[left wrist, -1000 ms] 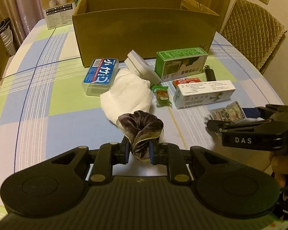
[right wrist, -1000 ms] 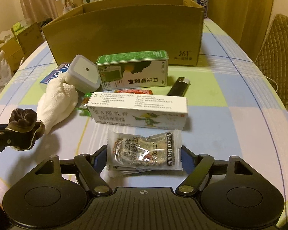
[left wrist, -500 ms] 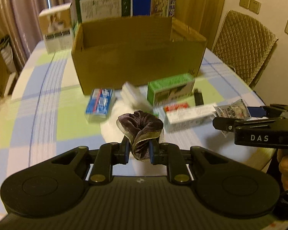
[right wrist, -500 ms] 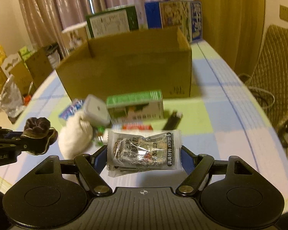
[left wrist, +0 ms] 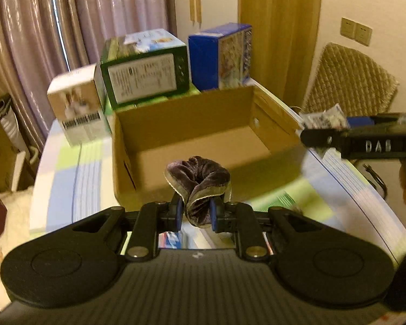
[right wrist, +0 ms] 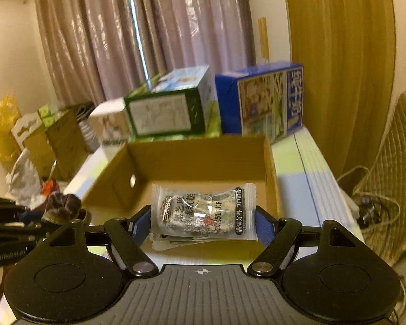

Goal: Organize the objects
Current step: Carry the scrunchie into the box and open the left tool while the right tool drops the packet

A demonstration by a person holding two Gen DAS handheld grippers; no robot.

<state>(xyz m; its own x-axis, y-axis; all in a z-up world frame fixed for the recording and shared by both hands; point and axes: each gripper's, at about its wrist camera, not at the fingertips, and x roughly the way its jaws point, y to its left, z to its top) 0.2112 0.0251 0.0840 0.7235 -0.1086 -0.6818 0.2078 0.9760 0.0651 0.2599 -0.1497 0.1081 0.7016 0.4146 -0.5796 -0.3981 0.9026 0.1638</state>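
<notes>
Cardboard box (right wrist: pixel 200 159) interior below snack packet (right wrist: pixel 203 211)

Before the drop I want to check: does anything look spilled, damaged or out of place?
Nothing stands out. The scrunchie and the snack packet are held firmly, and the cardboard box stands upright, open and undamaged.

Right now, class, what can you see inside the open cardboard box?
The cardboard box shows only bare brown floor and walls. The scrunchie and snack packet, each clamped in a gripper, hide the near part of its floor.
</notes>
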